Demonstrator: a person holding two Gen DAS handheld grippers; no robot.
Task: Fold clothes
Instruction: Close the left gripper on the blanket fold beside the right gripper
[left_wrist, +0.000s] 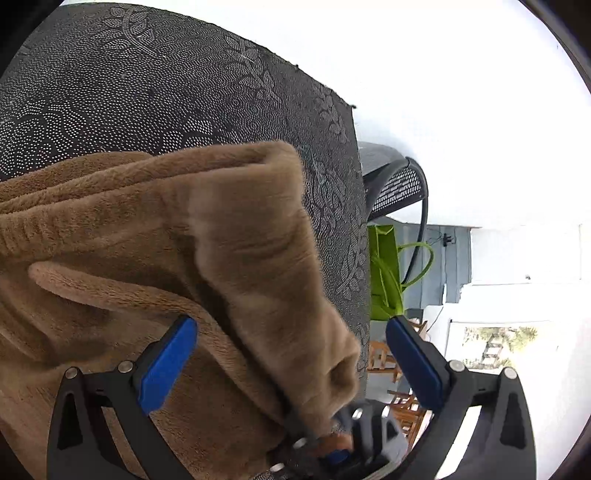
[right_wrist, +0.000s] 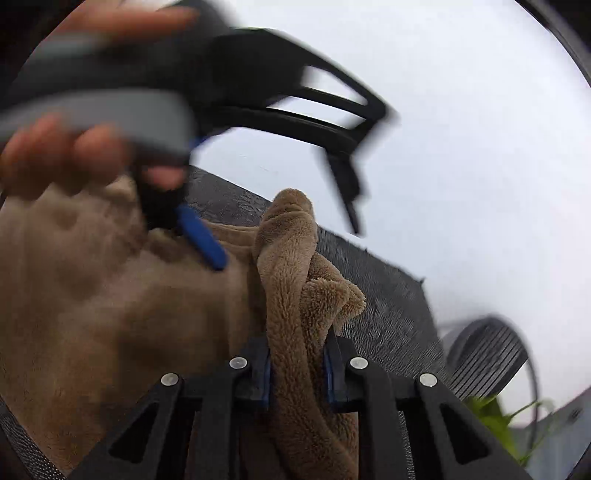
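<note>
Dark patterned tablecloth (left_wrist: 147, 92) — right gripper (right_wrist: 297, 373) pinches the brown fleece garment (left_wrist: 110, 229)'s bunched edge mid-fold; left gripper (left_wrist: 291, 365) gapes wide — next, carry it across.

A home: patterned tablecloth (left_wrist: 184, 92), wooden chairs (left_wrist: 384, 360), green bag (left_wrist: 382, 273).

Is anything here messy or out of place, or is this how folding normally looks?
Nothing looks damaged or spilled. The brown fleece garment lies rumpled on the dark patterned tablecloth, one bunched fold pinched in the right gripper. The left gripper hangs open above it.
</note>
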